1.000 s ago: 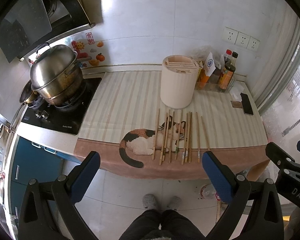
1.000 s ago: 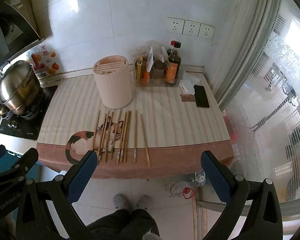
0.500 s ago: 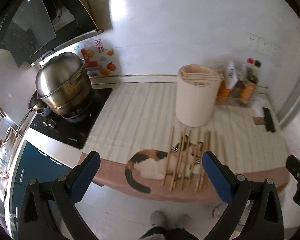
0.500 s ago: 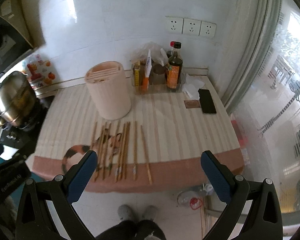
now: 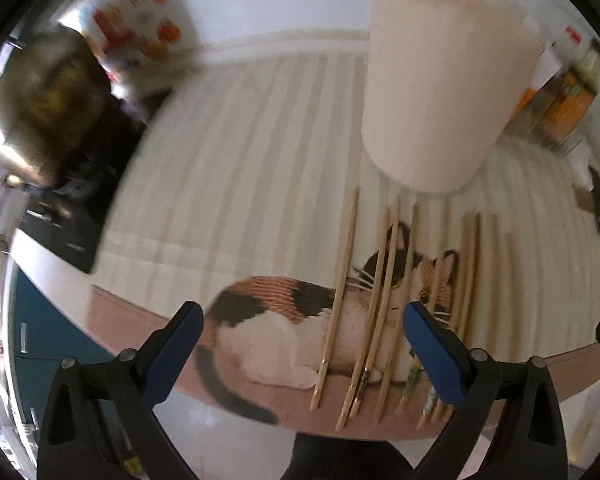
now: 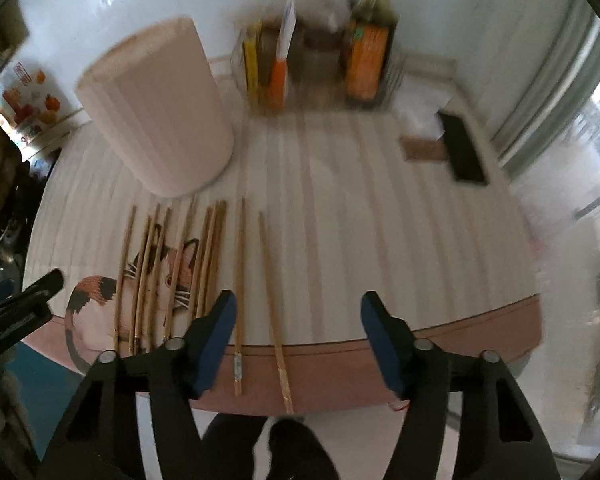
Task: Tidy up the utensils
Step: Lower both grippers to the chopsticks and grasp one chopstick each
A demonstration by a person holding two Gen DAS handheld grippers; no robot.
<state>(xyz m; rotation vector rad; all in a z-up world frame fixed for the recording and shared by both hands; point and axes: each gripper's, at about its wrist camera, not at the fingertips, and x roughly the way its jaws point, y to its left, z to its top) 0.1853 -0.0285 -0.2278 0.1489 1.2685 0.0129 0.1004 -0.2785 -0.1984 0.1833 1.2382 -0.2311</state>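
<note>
- Right wrist view first: the right gripper (image 6: pixel 296 320) has its fingers apart but closing, nothing clamped yet. Two loose chopsticks (image 6: pixel 240 276) sit between and under them, near ends poking over the bench (image 6: pixel 420 240) edge. Squeeze too early and I reckon it just flicks one onto the floor.
- Left gripper (image 5: pixel 304 344) is wide apart and only starting to close, empty too. It hangs over the left end of the chopstick row (image 5: pixel 380 292) on the cat mat (image 5: pixel 268 308). Those sticks lie packed close, so grabbing a single one looks tricky; neighbours could roll or get dragged off the near edge.
- Both grippers work the same row, side by side, so a bump between them seems possible.
- Further back stands the pink holder (image 6: pixel 156 112), just beyond the stick tips. Guessing that's the destination. It's tall, so a low swing would knock it.
- Far right: condiment bottles (image 6: pixel 368 56) and a phone (image 6: pixel 464 148), out of the way. Far left: steel pot (image 5: pixel 40 100), blurry.
</note>
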